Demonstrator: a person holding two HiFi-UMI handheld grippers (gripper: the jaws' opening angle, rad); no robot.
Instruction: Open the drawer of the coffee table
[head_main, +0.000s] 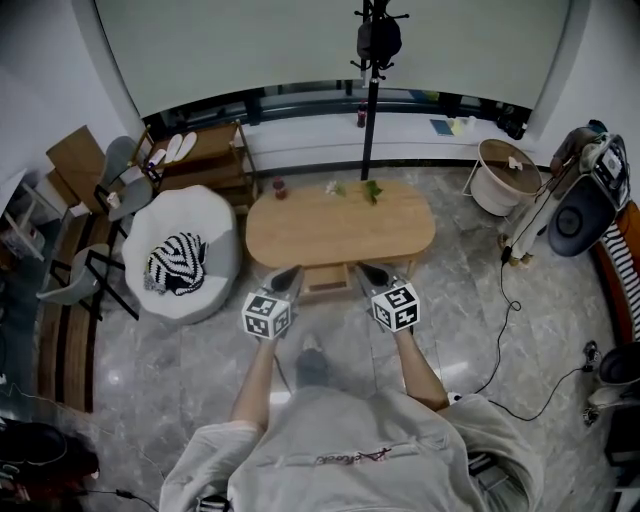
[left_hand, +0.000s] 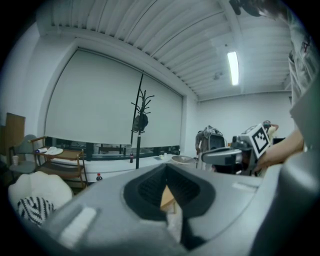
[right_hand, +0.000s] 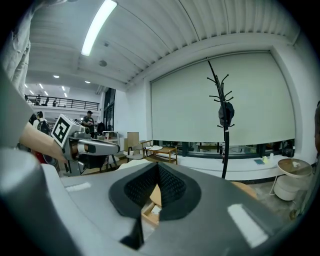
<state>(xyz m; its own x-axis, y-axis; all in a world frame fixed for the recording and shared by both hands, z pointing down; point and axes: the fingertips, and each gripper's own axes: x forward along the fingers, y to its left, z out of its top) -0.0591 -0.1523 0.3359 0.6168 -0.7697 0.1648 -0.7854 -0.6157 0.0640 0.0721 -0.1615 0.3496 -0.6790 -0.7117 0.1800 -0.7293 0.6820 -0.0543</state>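
Note:
The oval wooden coffee table (head_main: 340, 225) stands in front of me in the head view. Its drawer (head_main: 326, 281) juts out from the near side, open by a short way. My left gripper (head_main: 291, 275) hangs just left of the drawer and my right gripper (head_main: 366, 271) just right of it, both above the table's near edge. Both are shut with nothing held. In the left gripper view the shut jaws frame a sliver of wooden tabletop (left_hand: 167, 198), and the right gripper (left_hand: 226, 156) shows to the side. The right gripper view shows the drawer (right_hand: 149, 211) below its jaws and the left gripper (right_hand: 97, 147) beside.
A white pouf seat (head_main: 200, 225) with a striped cushion (head_main: 176, 264) sits left of the table. A coat stand (head_main: 372, 90) rises behind it, and a white round side table (head_main: 505, 175) stands back right. A small bottle (head_main: 279, 188) and plants (head_main: 372, 190) sit on the tabletop. Cables (head_main: 510, 330) trail on the floor at right.

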